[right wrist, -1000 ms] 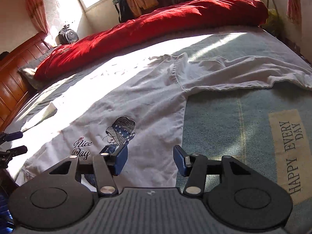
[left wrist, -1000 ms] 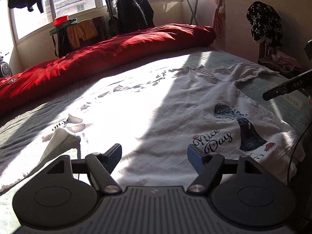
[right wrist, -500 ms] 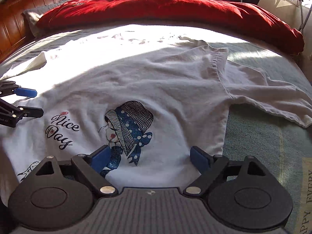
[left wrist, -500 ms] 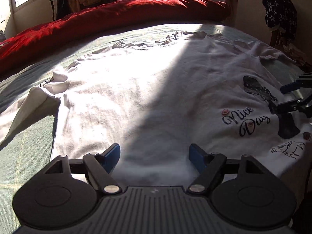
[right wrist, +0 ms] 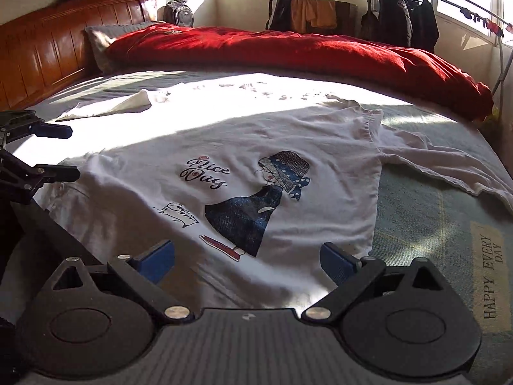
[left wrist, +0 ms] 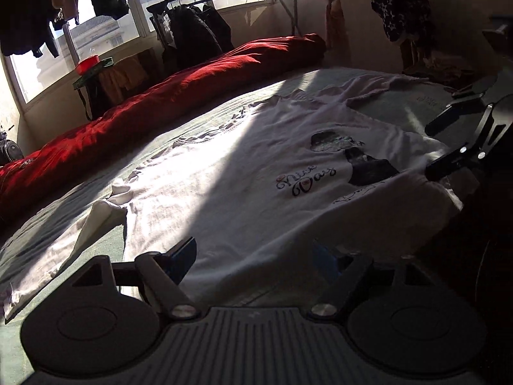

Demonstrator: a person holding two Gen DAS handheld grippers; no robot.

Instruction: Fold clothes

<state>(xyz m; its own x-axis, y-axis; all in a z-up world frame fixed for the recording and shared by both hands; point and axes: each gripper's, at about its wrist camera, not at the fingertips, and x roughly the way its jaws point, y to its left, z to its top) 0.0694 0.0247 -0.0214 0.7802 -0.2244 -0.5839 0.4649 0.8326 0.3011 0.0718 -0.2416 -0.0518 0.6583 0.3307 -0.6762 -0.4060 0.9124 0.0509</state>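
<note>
Both sets of jaws stand apart with nothing pinched. My left gripper (left wrist: pixel 255 258) sits wide at the bottom of its view, the hem of the white T-shirt (left wrist: pixel 243 199) lying between its blue pads but not pressed. My right gripper (right wrist: pixel 247 261) is opening wider, its pads straddling the hem at lower centre of its own view. I judge I have both at the bottom edge so I can take it at two points and carry it up toward the collar.

The shirt lies print-up and flat on the green bedspread (right wrist: pixel 426 224), filling the middle of each frame. Its long axis runs from the hem at bottom up to the neckline near the red duvet (right wrist: pixel 288 51), sleeves spread left and right.
</note>
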